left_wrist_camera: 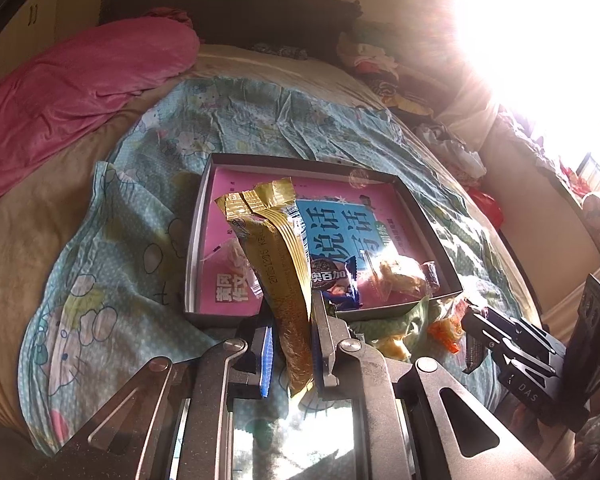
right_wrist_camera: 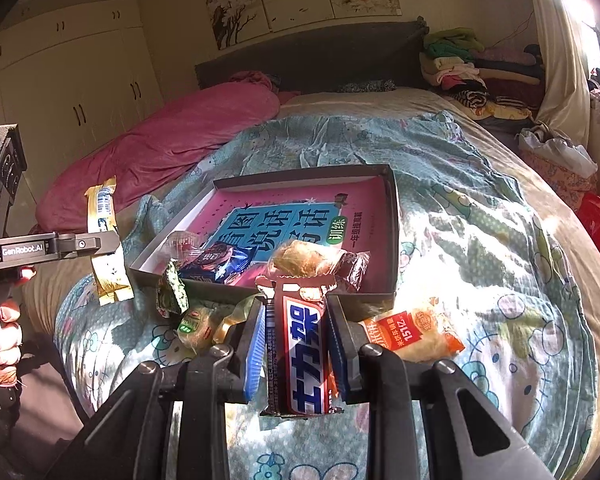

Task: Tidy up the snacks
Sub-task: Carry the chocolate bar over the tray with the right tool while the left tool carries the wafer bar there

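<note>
Item: left gripper [left_wrist_camera: 292, 320]. Jaws closed tight on a gold snack packet [left_wrist_camera: 276, 264], which I hold by its middle; it stands up out of the jaws, lifted just in front of the near-left corner of the box.

Item: right gripper [right_wrist_camera: 296, 320]. Jaws narrow, clamped on a red-and-blue chocolate bar [right_wrist_camera: 302, 356], held lengthwise just short of the box's near wall.

Item: shallow dark box [right_wrist_camera: 394, 216], on the blue cartoon-print sheet [right_wrist_camera: 480, 216], a pink booklet [right_wrist_camera: 268, 208] lining its floor. Already inside, along the near edge: a blue biscuit pack [right_wrist_camera: 220, 262] and a clear-wrapped bun [right_wrist_camera: 304, 258].

Item: loose snacks outside, near the box: an orange-labelled cake pack [right_wrist_camera: 412, 332] to the right, a green-labelled pack [right_wrist_camera: 194, 324] to the left.

Handling note: I judge both held pieces are due for the box. Each should clear the wall first, then go onto bare pink floor further in, flat and clear of the bun, before my jaws part; one hand at a time avoids a clash over the near edge.

View note: the right camera shows my left gripper from the side, with the gold packet hanging through it, and my hand [right_wrist_camera: 4, 340] on its grip. The left camera shows only the body of the right gripper at the far right, and window glare washes out its upper right.
</note>
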`<state>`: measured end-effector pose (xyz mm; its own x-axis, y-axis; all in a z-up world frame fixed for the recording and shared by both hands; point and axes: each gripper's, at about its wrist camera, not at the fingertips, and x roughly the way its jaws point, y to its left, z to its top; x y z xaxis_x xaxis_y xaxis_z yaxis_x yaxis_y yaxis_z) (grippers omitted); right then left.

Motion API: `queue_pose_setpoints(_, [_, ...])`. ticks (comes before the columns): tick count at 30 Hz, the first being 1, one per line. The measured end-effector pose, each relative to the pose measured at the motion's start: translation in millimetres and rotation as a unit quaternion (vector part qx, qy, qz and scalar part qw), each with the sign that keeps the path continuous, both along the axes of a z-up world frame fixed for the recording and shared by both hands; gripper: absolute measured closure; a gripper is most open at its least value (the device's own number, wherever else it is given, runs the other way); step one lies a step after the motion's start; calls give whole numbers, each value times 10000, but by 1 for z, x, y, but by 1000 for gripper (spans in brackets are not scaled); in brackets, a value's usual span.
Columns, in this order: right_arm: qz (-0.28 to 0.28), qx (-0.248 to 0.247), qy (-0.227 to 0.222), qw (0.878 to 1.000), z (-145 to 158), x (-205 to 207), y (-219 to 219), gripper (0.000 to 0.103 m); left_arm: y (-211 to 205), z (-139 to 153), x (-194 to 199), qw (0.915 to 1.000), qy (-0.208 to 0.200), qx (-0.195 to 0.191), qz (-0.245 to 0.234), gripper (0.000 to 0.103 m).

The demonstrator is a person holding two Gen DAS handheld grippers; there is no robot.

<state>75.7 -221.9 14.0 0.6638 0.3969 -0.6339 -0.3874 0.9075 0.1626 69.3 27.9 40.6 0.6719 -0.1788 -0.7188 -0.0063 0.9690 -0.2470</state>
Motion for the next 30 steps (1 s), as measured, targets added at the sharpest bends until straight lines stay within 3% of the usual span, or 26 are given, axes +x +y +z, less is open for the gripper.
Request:
queue_pose_setpoints(13, [-254, 123, -187, 9994, 16, 26, -9, 74, -5, -2, 34, 9999, -133, 37, 40, 88])
queue_pose_setpoints(30, [-361, 79, -177, 9992, 16, 66, 5, 74, -1, -32, 74, 9999, 68, -66, 126, 88])
